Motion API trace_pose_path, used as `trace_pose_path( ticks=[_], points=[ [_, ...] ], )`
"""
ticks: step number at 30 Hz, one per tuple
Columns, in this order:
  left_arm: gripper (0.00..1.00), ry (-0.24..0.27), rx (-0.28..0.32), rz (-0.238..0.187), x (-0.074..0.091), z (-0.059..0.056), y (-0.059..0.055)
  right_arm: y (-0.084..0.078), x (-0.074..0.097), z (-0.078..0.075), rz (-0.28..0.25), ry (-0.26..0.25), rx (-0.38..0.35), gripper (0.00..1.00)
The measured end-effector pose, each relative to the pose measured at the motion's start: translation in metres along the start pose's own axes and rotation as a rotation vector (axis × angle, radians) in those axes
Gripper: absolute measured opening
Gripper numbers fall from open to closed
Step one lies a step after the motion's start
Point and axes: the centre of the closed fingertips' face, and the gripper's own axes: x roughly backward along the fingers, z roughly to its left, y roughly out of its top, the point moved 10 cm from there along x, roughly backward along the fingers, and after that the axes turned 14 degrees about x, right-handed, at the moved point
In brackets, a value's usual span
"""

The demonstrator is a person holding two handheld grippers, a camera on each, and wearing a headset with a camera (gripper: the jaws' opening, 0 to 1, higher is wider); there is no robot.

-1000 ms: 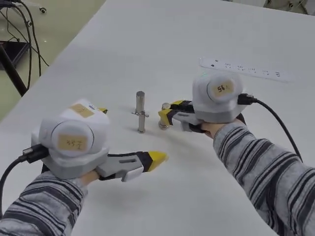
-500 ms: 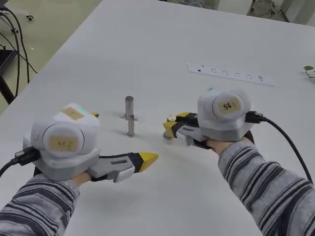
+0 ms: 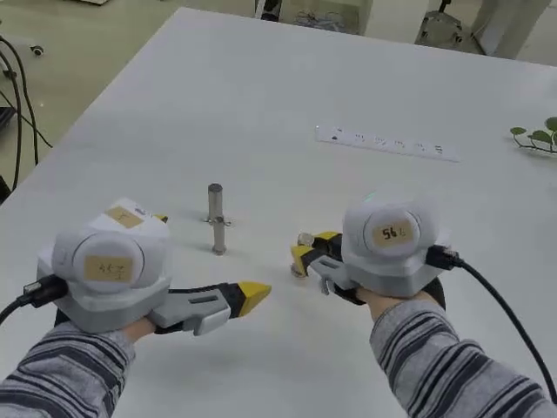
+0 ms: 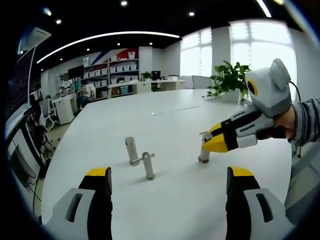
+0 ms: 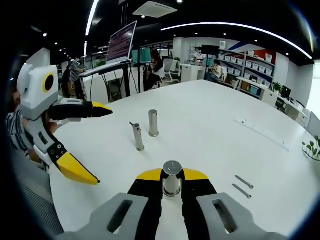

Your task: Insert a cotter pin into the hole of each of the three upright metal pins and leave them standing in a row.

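On the broad white worktop (image 3: 261,78), two short upright cylindrical steel pins were seen standing close together, one behind the other in the head view. The farther pin (image 3: 215,198) was bare, while the nearer pin (image 3: 218,239) was crossed near its top by a thin wire cotter pin (image 4: 141,157), which stuck out to one side.

A third pin (image 5: 172,184) of the same grey metal was pinched between the yellow-tipped jaws of the right claw (image 5: 172,176), which were pressed together on its shaft just under its flat cap. It was held upright, its foot seemingly on the worktop, to the right of the other two and apart from them.

The left claw (image 4: 170,174) was spread wide and held low over the worktop, pointed toward the pins, the one with the cotter being nearest to it.

Two loose cotter pins (image 5: 244,182) were seen lying side by side on the worktop, to the right of the held pin in the right gripper view. A long white power strip (image 3: 387,144) was laid farther back, and green plant leaves (image 3: 538,136) were visible at the right edge. Grey striped sleeves (image 3: 435,366) were worn on both arms.
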Motion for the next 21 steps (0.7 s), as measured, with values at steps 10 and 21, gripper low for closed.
trace_pose_path(
  ticks=[10, 21],
  points=[
    [0.94, -0.008, 0.004, -0.007, 0.001, -0.001, 0.001, -0.006, 0.002, 0.015, 0.002, -0.04, -0.076, 0.08],
    [0.94, -0.015, 0.0, -0.005, 0.001, -0.002, 0.001, -0.013, 0.003, 0.025, 0.024, -0.079, -0.101, 0.08]
  ],
)
